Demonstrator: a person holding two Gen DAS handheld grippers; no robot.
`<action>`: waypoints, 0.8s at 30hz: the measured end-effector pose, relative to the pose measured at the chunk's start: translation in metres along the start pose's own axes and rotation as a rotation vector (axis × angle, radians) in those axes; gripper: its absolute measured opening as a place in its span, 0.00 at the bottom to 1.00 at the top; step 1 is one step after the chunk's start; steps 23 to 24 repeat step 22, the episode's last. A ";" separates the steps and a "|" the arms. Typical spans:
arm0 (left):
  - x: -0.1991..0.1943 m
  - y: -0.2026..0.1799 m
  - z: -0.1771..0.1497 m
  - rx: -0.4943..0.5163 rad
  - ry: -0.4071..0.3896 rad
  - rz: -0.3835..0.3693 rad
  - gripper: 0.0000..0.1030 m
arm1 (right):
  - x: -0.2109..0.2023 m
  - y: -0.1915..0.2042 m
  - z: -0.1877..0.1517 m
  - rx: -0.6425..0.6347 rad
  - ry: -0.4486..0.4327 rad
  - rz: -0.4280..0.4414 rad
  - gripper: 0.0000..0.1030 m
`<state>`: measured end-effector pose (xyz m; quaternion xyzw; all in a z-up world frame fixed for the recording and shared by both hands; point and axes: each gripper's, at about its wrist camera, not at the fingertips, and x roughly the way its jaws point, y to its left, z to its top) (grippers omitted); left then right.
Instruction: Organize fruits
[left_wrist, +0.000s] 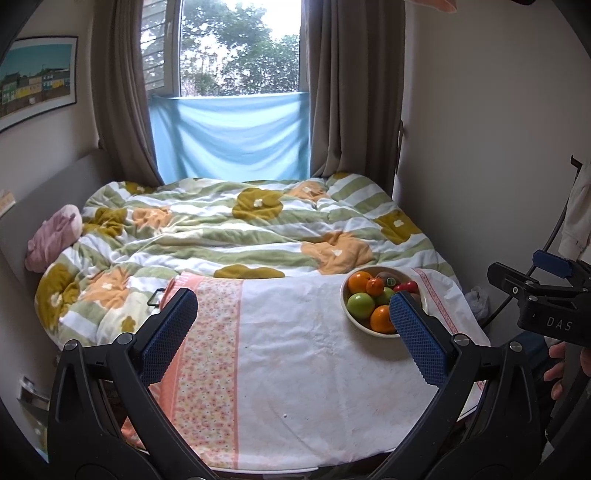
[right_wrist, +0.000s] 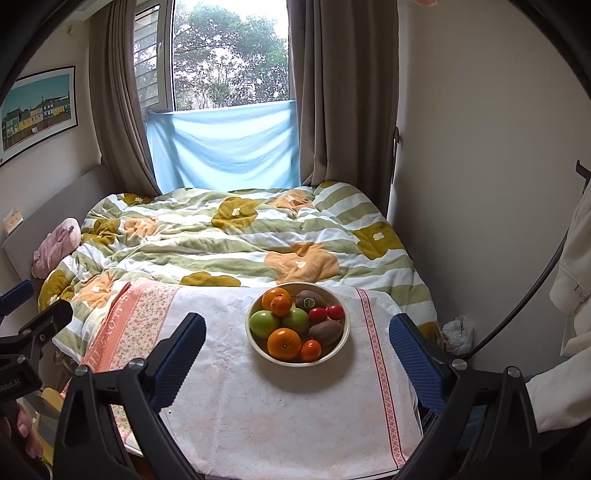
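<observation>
A cream bowl (right_wrist: 341, 341) stands on a cloth-covered table (right_wrist: 229, 406), holding several fruits: oranges (right_wrist: 283, 343), green apples (right_wrist: 263, 323), kiwis (right_wrist: 325, 331) and small red tomatoes (right_wrist: 317, 314). My right gripper (right_wrist: 297, 350) is open and empty, jaws wide apart, just short of the bowl. My left gripper (left_wrist: 293, 325) is open and empty above the table, left of the bowl (left_wrist: 360, 323); its right finger (left_wrist: 417, 336) hides part of the bowl. The right gripper's body shows at the right edge of the left wrist view.
A bed with a striped flowered quilt (right_wrist: 229, 240) lies right behind the table. A pink plush (right_wrist: 57, 245) rests by the headboard. Walls stand on both sides, a curtained window behind. A white plastic bag (right_wrist: 458, 332) lies on the floor at right.
</observation>
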<state>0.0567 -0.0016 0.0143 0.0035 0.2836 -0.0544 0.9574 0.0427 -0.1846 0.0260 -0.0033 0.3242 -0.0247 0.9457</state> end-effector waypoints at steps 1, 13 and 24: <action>0.000 -0.001 0.000 0.002 0.000 0.002 1.00 | 0.001 0.001 0.000 -0.001 0.000 -0.001 0.96; 0.001 -0.011 0.004 0.022 -0.024 0.028 1.00 | 0.001 0.003 0.002 -0.002 -0.002 0.003 0.96; 0.004 -0.012 0.008 0.020 -0.035 0.029 1.00 | 0.002 0.003 0.003 -0.001 -0.001 0.004 0.96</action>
